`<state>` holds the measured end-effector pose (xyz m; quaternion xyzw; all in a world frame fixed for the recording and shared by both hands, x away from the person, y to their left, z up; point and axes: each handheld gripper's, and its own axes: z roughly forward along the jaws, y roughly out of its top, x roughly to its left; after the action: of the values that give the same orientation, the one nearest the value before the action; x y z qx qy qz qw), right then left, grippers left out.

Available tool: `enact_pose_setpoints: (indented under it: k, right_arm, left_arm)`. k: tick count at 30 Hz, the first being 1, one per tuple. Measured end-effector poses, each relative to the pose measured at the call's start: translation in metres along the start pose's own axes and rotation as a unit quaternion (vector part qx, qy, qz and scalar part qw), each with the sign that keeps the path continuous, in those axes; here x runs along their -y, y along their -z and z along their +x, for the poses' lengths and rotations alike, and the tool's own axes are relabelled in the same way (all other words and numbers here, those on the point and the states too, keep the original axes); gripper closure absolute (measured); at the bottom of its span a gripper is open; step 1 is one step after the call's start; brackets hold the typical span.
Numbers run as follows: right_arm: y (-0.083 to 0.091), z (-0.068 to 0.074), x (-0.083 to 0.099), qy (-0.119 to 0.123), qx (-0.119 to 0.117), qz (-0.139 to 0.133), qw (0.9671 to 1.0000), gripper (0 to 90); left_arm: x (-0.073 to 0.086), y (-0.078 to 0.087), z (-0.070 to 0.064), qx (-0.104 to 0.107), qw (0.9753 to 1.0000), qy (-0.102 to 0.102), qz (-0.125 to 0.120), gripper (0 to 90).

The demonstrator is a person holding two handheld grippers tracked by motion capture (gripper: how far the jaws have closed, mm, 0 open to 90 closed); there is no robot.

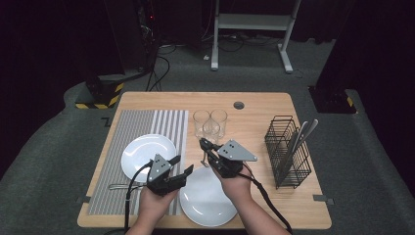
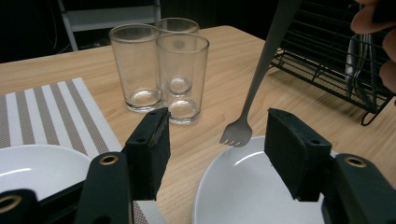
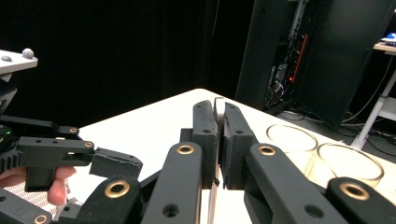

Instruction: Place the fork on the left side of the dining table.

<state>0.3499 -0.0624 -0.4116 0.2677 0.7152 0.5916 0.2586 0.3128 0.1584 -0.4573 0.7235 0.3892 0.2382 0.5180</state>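
A: Where is the fork (image 2: 261, 74) now?

B: The right gripper (image 1: 204, 145) holds it by the handle. In the right gripper view the two jaws are pressed together on the thin metal handle. The fork hangs down, and its tines are just above the far rim of the near plate (image 1: 208, 200). I cannot tell if they touch the rim.

A: And the left gripper (image 1: 181, 167)?

B: It is wide open and holds nothing. In the left gripper view its jaws stand far apart, and the fork tines show between them, farther off. The gripper sits between the two plates, near the table's front edge.

A: What else is on the table (image 1: 254, 105)?

B: A second plate (image 1: 142, 152) lies on the striped mat (image 1: 142, 120) at the left. A utensil (image 1: 117, 186) lies on the mat in front of this plate; I cannot say which kind. Three glasses (image 1: 210, 122) stand close together behind the grippers. A black wire rack (image 1: 286, 147) stands at the right, with some cutlery (image 1: 303, 132) upright in it.
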Motion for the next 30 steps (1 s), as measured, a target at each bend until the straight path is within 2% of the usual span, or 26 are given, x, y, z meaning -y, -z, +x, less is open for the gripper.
enact_pose_setpoints:
  k: [18, 22, 27, 30]
  right_arm:
    - [-0.005, 0.005, 0.003, -0.006, -0.011, 0.004, 0.9999, 86.1]
    - [-0.006, 0.004, 0.003, -0.009, -0.012, 0.004, 0.9999, 86.1]
    - [-0.006, 0.004, 0.002, -0.011, -0.013, 0.004, 0.9998, 86.1]
    - [-0.006, 0.005, 0.001, -0.009, -0.014, 0.004, 0.9999, 86.1]
  left_arm:
    - [-0.015, -0.014, -0.006, 0.019, 0.9997, -0.003, -0.014, 42.6]
    - [-0.019, -0.017, -0.009, 0.023, 0.9995, -0.011, -0.018, 44.6]
    - [-0.025, -0.021, -0.01, 0.033, 0.9991, -0.005, -0.025, 47.8]
    - [-0.028, -0.022, -0.013, 0.032, 0.9991, -0.012, -0.026, 50.4]
